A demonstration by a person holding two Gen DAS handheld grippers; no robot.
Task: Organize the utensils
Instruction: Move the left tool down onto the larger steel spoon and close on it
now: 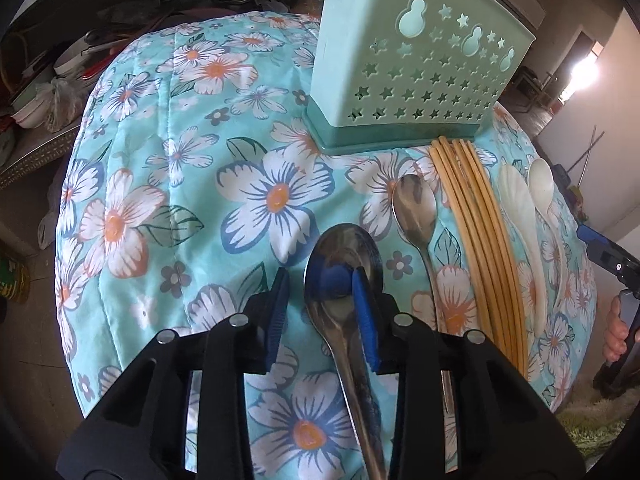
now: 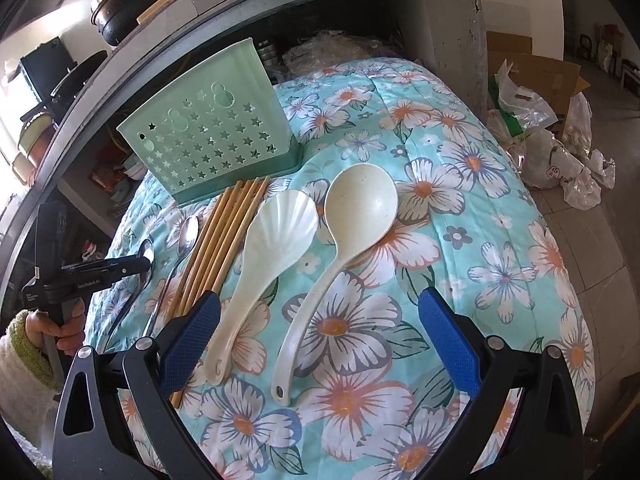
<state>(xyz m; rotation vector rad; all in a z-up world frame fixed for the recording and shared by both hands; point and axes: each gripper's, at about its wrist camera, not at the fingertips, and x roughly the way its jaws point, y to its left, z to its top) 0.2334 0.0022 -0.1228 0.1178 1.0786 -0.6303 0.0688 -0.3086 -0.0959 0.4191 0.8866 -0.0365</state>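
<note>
On the floral cloth [image 1: 160, 184] a steel spoon [image 1: 340, 280] lies between the fingers of my left gripper [image 1: 320, 280]. The right pad [image 1: 364, 316] rests against its neck while the left pad stands apart, so the jaws are open. Beside it lie a second steel spoon [image 1: 414, 208], a bundle of bamboo chopsticks [image 1: 476, 240] and two cream plastic spoons [image 1: 516, 200]. The green star-punched holder [image 1: 420, 80] stands upright behind them. My right gripper [image 2: 320, 340] is wide open over the handles of the shell-shaped spoon [image 2: 280, 232] and the round ladle [image 2: 360, 208], touching neither.
The cloth [image 2: 480, 240] drapes over a rounded table and falls away at its edges. Shelves with dishes [image 1: 44, 92] stand to the left. Plastic bags [image 2: 560, 160] and a cardboard box lie on the floor to the right. A concrete counter [image 2: 452, 20] overhangs the back.
</note>
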